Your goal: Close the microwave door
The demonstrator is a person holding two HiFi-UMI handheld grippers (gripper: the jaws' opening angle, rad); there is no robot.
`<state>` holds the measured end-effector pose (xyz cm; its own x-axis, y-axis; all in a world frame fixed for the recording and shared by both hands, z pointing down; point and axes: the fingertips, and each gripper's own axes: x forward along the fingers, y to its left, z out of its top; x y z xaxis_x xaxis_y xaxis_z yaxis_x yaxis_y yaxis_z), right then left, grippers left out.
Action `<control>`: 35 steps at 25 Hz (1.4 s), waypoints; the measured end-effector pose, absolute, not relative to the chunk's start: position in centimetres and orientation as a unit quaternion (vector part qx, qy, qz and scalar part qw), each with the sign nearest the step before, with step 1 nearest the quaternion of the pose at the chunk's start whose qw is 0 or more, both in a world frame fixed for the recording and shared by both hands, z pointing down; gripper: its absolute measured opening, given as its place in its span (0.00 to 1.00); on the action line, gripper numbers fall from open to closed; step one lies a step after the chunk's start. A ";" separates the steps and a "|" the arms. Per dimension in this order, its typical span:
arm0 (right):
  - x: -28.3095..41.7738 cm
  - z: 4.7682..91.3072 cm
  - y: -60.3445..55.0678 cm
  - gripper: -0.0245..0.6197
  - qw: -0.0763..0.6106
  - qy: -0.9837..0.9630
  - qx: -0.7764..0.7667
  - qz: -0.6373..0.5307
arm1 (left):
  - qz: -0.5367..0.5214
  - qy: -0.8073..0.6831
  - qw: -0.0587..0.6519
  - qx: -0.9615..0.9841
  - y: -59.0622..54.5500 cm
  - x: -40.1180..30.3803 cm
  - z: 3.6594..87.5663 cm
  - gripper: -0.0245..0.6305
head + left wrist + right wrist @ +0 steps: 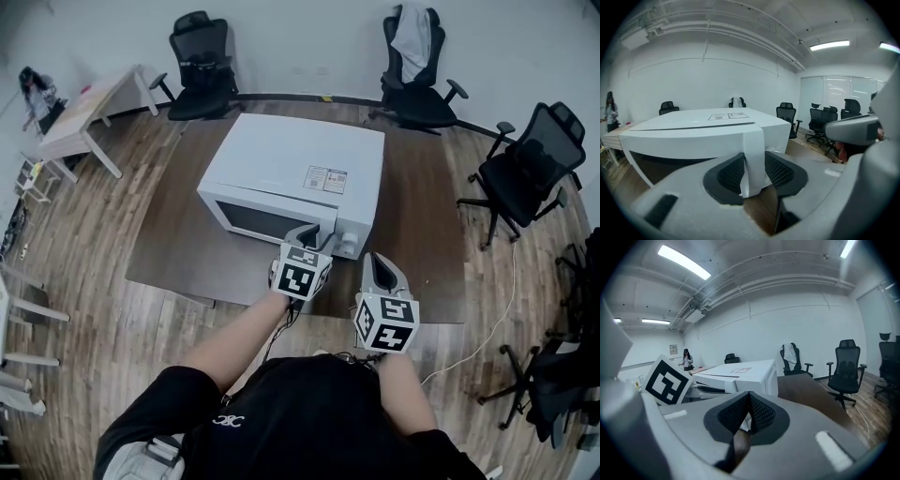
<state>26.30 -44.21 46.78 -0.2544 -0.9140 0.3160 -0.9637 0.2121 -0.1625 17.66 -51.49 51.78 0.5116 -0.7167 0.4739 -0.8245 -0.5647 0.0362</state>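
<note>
A white microwave stands on a dark brown table. Its door, with a dark window, looks flush or nearly flush with the front. My left gripper is at the door's right edge, beside the control panel. In the left gripper view the white vertical door edge fills the gap of the left gripper, with a pad against each side. My right gripper hovers over the table just right of it, shut and holding nothing. In the right gripper view the right gripper's tips meet, and the microwave lies ahead.
Black office chairs stand behind the table and to the right. A light desk with a person beside it is at the far left. A white cable runs over the wooden floor at right.
</note>
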 end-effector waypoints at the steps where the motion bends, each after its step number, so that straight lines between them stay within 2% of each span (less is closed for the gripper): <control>1: 26.4 46.8 -44.2 0.05 0.075 -0.776 0.605 0.164 | 0.207 -0.451 0.129 0.859 -51.6 17.7 51.8 0.27; 13: 25.9 46.6 -44.0 0.05 0.066 -0.786 0.593 0.165 | 0.206 -0.460 0.118 0.855 -52.0 17.8 51.7 0.25; 21: 22.8 46.5 -44.5 0.05 0.064 -0.801 0.573 0.160 | 0.164 -0.476 0.075 0.861 -50.6 14.8 48.6 0.05; 35: 11.5 42.7 -44.0 0.05 0.045 -0.844 0.529 0.081 | 0.110 -0.526 0.119 0.835 -46.0 3.4 44.8 0.05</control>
<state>11.52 -44.01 42.68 -0.4371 -0.8846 0.1623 -0.8994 0.4279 -0.0897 3.36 -45.96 44.76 0.4230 -0.8522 0.3080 -0.9042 -0.4190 0.0826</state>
